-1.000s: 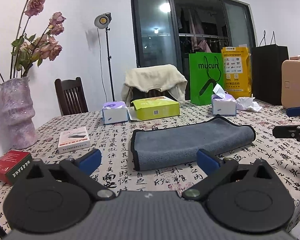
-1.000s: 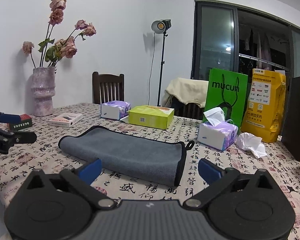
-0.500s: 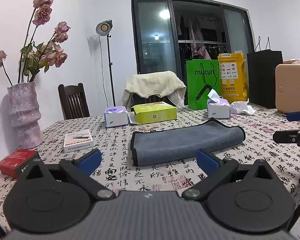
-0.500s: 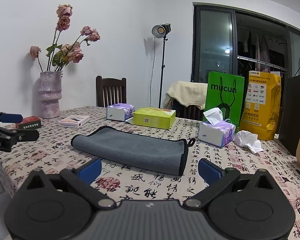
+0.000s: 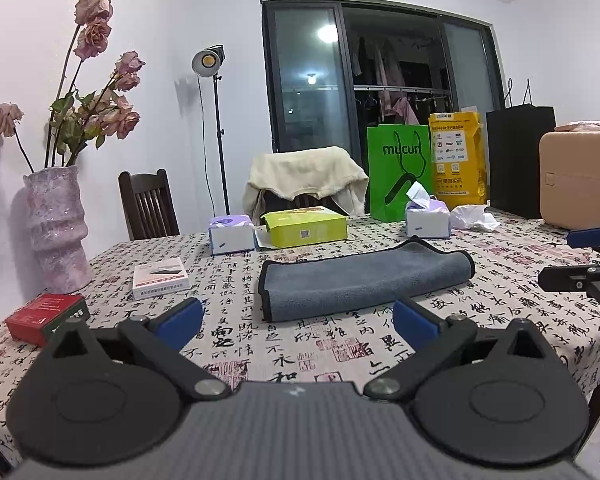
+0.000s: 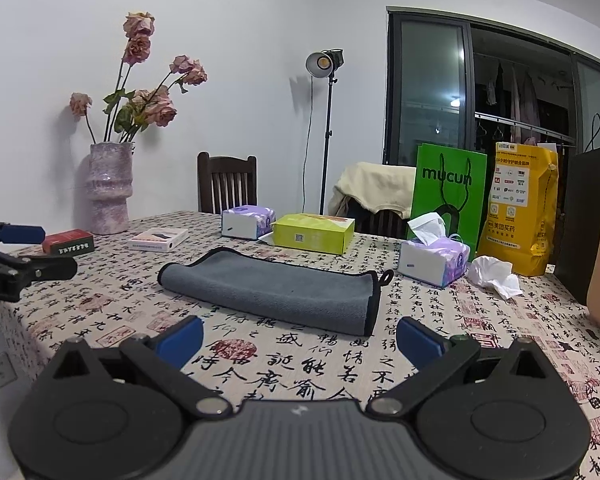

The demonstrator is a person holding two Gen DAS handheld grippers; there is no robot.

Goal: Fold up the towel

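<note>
My left fingers are spread wide and hold nothing; my right fingers are the same. Both pairs hang above the near edge of the desk, apart from the towel. From the left fingers the towel lies at 12 to 1 o'clock; from the right, at 11 to 12 o'clock. It is already folded into a long band, long axis running across me, left to right. Neither hand looks clearly nearer. Tissue box at 1 o'clock: one sheet standing up from it.
</note>
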